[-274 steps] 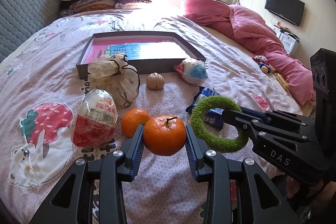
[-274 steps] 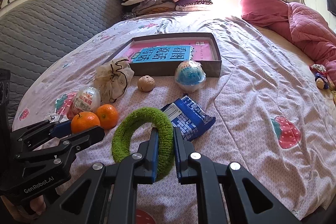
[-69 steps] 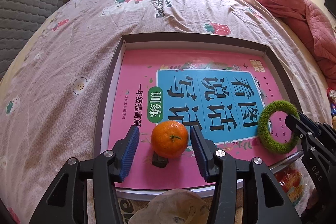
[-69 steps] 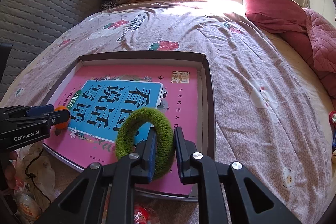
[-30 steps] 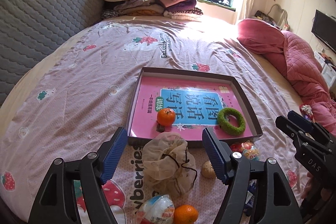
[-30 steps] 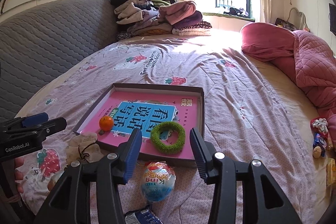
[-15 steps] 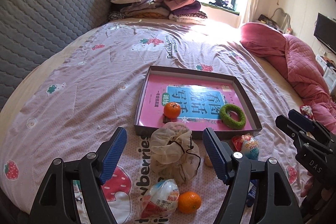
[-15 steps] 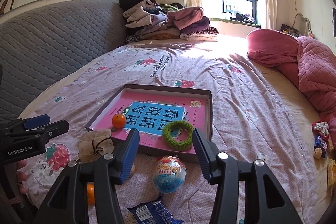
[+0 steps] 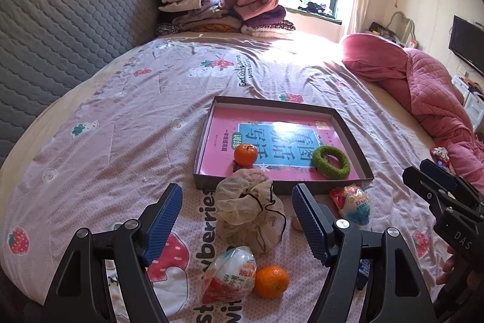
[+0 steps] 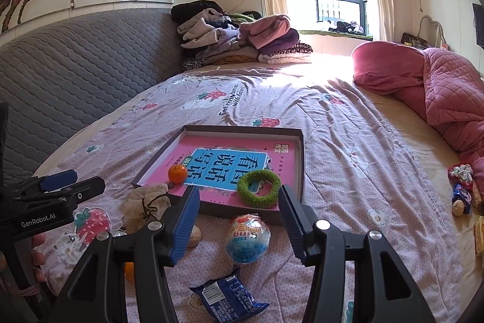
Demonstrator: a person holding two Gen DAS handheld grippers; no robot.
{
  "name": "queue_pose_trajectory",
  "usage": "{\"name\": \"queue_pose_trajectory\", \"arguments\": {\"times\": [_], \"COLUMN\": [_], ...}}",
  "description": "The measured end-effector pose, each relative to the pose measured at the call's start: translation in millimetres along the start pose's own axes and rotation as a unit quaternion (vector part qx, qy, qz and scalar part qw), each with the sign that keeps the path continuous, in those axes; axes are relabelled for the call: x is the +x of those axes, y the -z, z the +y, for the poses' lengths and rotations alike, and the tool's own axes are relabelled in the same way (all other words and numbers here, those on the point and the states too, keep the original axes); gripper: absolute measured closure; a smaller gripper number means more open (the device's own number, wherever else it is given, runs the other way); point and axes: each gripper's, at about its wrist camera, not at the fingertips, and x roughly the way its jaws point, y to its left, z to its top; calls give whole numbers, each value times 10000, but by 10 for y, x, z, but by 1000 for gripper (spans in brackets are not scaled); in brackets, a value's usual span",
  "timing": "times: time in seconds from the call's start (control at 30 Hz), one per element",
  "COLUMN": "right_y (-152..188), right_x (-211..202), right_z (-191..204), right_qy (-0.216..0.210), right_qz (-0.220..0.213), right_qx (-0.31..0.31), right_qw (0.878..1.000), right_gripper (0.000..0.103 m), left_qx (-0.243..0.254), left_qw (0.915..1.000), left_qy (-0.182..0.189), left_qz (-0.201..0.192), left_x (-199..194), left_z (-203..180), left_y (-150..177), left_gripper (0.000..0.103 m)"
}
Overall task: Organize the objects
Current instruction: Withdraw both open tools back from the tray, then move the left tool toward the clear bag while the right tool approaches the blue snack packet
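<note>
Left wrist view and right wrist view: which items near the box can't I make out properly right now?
- Small tan round object: left wrist view, mostly hidden by the left gripper finger; identity unclear.
- Blue snack packet: left wrist view, only a sliver behind the same finger.
- Loose orange: right wrist view, largely blocked by the right gripper.
- Small dark object beside the boxed orange: too small to identify.

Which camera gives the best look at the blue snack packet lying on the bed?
The right wrist view: the blue snack packet lies whole on the bedspread below the open tongs, its barcode showing. In the left wrist view only a blue sliver shows behind one finger of the left tongs.
</note>
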Motion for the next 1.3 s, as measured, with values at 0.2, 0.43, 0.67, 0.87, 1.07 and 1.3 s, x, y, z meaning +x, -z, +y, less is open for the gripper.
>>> {"name": "queue_pose_trajectory", "arguments": {"times": [0.2, 0.43, 0.67, 0.87, 1.07, 1.3], "right_y": [159, 276, 319, 328, 359, 402], "right_x": [-36, -68, -60, -77, -83, -73], "right_z": [1, 50, 34, 45, 35, 44], "right_qy": [10, 17, 28, 25, 20, 20], "right_qz": [20, 44, 56, 48, 68, 137], "right_qx": [34, -32, 25, -10, 8, -18], "right_qw": [10000, 10000, 10000, 10000, 10000, 9999], "right_gripper": [41, 36, 35, 35, 35, 35], "left_qx": [72, 89, 105, 139, 133, 148], "left_qw": [10000, 10000, 9999, 9999, 9998, 9995], "left_qy": [9, 13, 52, 27, -7, -65], "left_qz": [-20, 2, 63, 98, 146, 255], "left_x": [-21, -44, -25, -12, -4, 29], "left_z": [-8, 12, 35, 40, 76, 135], "left_y": [72, 155, 243, 306, 342, 414], "left_gripper": [27, 27, 27, 27, 27, 27]}}
